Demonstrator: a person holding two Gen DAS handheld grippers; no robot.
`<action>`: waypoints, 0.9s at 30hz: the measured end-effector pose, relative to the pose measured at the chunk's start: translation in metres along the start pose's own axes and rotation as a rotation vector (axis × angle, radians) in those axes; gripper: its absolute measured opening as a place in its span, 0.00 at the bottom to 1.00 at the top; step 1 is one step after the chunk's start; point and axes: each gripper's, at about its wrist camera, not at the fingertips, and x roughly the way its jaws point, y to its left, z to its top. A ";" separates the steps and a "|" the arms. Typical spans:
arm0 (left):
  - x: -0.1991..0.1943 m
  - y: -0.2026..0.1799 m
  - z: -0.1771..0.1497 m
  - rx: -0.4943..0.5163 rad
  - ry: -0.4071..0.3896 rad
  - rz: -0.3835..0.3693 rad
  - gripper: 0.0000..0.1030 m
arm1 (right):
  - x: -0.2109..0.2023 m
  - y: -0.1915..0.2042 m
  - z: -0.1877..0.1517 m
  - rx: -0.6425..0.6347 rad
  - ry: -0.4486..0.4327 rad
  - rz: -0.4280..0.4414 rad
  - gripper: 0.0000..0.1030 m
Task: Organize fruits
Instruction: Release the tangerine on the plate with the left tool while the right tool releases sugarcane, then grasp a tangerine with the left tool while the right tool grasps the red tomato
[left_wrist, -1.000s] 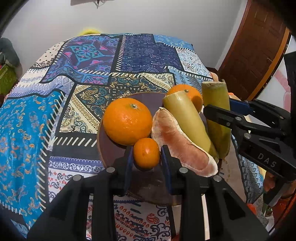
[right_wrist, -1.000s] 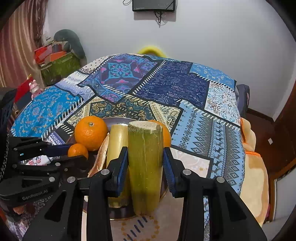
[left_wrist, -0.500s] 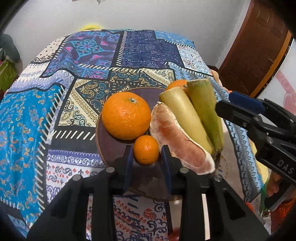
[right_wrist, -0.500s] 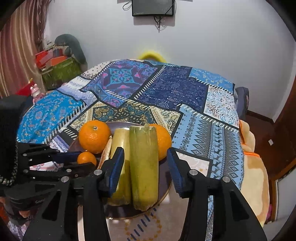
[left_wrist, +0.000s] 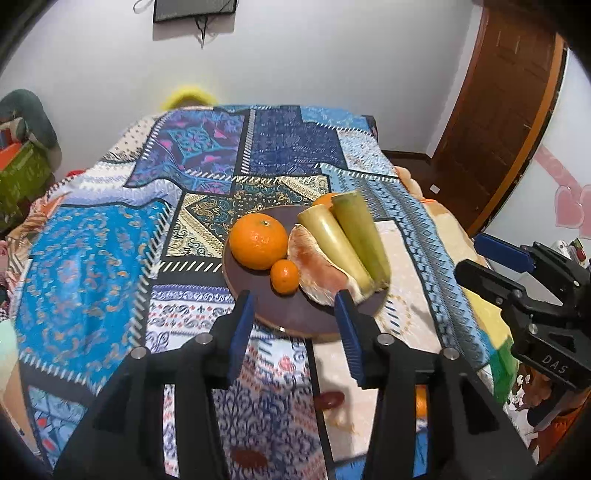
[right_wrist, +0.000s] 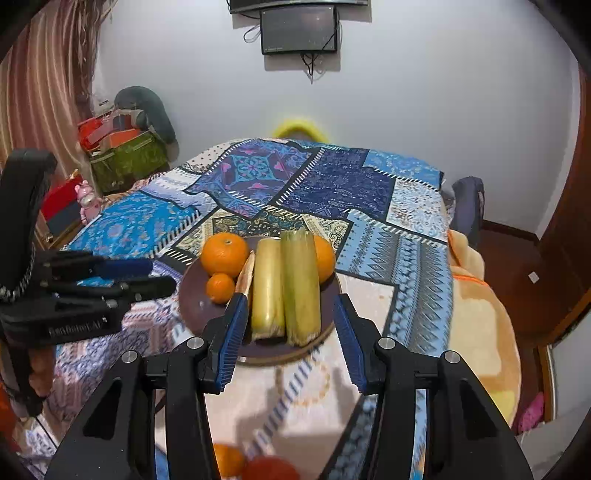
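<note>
From the left wrist view, the left gripper (left_wrist: 295, 314) hung with its jaws spread and nothing between them, just short of the near rim of the brown plate (left_wrist: 295, 321) on the quilted bed (left_wrist: 92, 266). On the plate lay a large orange (left_wrist: 258, 241), a small mandarin (left_wrist: 284, 276) touching it, a peeled pomelo wedge (left_wrist: 321, 273) and two cut cane stalks (left_wrist: 351, 240). The wedge looked soft and easily crushed, best taken lightly across its thick middle.

From the right wrist view, the right gripper (right_wrist: 290, 325) also stood spread and empty, before the near ends of the cane stalks (right_wrist: 284, 288). These seemed stiff and fairly heavy, suited to a firm grip at mid-length. The round orange (right_wrist: 224, 254) would likely roll, so a hold across its widest part seemed wise. Near the lower edge, off the plate (right_wrist: 192, 295), blurred loose fruit (right_wrist: 251, 465) waited.
</note>
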 end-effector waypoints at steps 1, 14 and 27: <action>-0.007 -0.003 -0.004 0.007 -0.006 0.003 0.45 | -0.007 0.001 -0.003 -0.001 -0.003 -0.004 0.43; -0.046 -0.028 -0.045 0.017 0.006 -0.033 0.55 | -0.041 0.005 -0.051 0.028 0.057 -0.014 0.44; -0.018 -0.038 -0.079 0.012 0.119 -0.064 0.56 | -0.011 -0.008 -0.096 0.134 0.209 0.069 0.54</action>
